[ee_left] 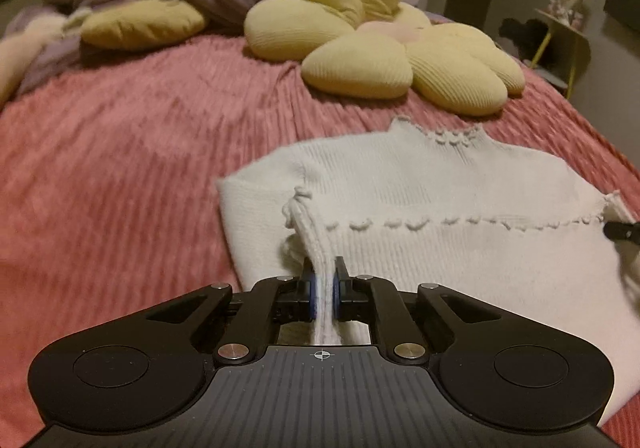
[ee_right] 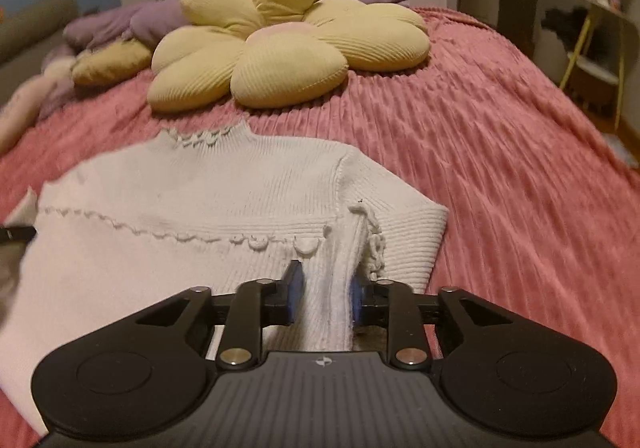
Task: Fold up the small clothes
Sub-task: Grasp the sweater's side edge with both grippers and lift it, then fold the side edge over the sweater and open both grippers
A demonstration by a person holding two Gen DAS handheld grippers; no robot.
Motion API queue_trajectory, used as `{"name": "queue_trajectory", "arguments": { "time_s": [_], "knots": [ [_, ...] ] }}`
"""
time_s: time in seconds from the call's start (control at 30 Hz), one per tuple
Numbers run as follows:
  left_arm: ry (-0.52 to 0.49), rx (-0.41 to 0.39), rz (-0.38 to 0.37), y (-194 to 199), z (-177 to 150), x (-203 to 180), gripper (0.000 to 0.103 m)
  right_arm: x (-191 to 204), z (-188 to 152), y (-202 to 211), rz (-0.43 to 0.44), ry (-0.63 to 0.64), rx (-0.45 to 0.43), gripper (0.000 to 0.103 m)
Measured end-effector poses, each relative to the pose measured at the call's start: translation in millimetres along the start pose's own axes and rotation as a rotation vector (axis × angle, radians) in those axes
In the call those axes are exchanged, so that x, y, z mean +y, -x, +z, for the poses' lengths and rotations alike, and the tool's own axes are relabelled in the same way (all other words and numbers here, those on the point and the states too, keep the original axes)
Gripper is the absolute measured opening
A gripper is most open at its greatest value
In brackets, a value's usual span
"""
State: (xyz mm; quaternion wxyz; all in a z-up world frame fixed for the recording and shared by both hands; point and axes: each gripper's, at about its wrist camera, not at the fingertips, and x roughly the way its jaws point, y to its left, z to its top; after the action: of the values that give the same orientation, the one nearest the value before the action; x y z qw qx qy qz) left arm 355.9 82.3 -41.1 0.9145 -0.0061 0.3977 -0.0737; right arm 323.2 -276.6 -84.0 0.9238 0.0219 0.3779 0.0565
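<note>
- Pink ribbed bedspread (ee_left: 140, 151) carried a white knit sweater (ee_left: 440, 207), near a yellow flower pillow (ee_right: 280, 43).
- Left tool (ee_left: 324, 284) was clenched on the sweater's hem.
- Right tool (ee_right: 326, 296) pinched the hem too, its jaws wider.

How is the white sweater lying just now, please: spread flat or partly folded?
Partly folded: the white sweater's scalloped hem lies across its chest, below the collar, while the left hand-held gripper and right hand-held gripper each pinch a hem corner.

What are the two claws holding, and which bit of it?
Both hold the white sweater. The left claw pinches its scalloped hem at the left corner; the right claw grips a bunched fold of the hem at the right corner.
</note>
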Motion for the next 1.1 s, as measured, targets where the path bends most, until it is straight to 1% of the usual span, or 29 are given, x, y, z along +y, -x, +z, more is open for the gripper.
{"name": "queue_trajectory", "arguments": {
  "time_s": [0.07, 0.1, 0.17, 0.27, 0.37, 0.43, 0.53, 0.63, 0.7, 0.8, 0.83, 0.87, 0.9, 0.93, 0.97, 1.0, 1.03, 1.07, 1.1],
  "knots": [
    [0.010, -0.044, -0.011, 14, 15, 1, 0.009, 4, 5, 6, -0.015, 0.024, -0.021, 0.006],
    [0.012, -0.075, -0.009, 20, 23, 2, 0.009, 6, 9, 10, -0.034, 0.044, -0.048, 0.006],
    [0.005, -0.141, 0.025, 23, 44, 3, 0.009, 7, 20, 15, -0.048, 0.058, -0.094, 0.006],
    [0.045, -0.183, 0.096, 6, 69, 6, 0.009, 9, 44, 6, -0.113, 0.052, -0.138, 0.006],
    [0.089, -0.191, 0.169, -23, 83, 9, 0.009, 10, 68, -14, -0.197, 0.025, -0.175, 0.006],
    [0.111, -0.188, 0.208, -44, 84, 10, 0.010, 8, 77, -31, -0.226, -0.009, -0.179, 0.006],
    [0.135, -0.164, 0.249, -74, 76, 11, 0.010, 4, 82, -57, -0.264, -0.038, -0.176, 0.007],
    [0.118, -0.124, 0.283, -99, 63, 11, 0.010, 3, 76, -81, -0.314, -0.033, -0.161, 0.007],
    [0.109, -0.120, 0.290, -109, 54, 12, 0.011, 4, 71, -91, -0.340, -0.015, -0.160, 0.007],
    [0.089, -0.116, 0.311, -119, 45, 12, 0.013, 3, 63, -104, -0.351, -0.007, -0.152, 0.007],
    [0.093, -0.120, 0.316, -120, 43, 12, 0.016, 2, 61, -107, -0.354, -0.007, -0.153, 0.007],
    [0.095, -0.119, 0.326, -122, 43, 12, 0.027, 2, 60, -109, -0.354, -0.008, -0.152, 0.008],
    [0.100, -0.114, 0.356, -124, 43, 13, 0.035, 0, 60, -111, -0.353, -0.011, -0.154, 0.009],
    [0.107, -0.111, 0.393, -125, 43, 12, 0.057, -1, 60, -113, -0.352, -0.011, -0.152, 0.011],
    [0.123, -0.104, 0.435, -126, 43, 14, 0.076, -1, 60, -115, -0.353, -0.012, -0.146, 0.012],
    [0.150, -0.089, 0.462, -126, 45, 17, 0.082, -2, 59, -115, -0.354, -0.010, -0.143, 0.014],
    [0.187, -0.071, 0.457, -123, 47, 24, 0.086, -2, 59, -116, -0.360, -0.008, -0.140, 0.017],
    [0.213, -0.058, 0.427, -117, 49, 30, 0.086, -2, 60, -117, -0.376, -0.008, -0.134, 0.030],
    [0.226, -0.048, 0.400, -108, 50, 35, 0.087, -1, 62, -117, -0.413, -0.010, -0.129, 0.058]
  ]
}}
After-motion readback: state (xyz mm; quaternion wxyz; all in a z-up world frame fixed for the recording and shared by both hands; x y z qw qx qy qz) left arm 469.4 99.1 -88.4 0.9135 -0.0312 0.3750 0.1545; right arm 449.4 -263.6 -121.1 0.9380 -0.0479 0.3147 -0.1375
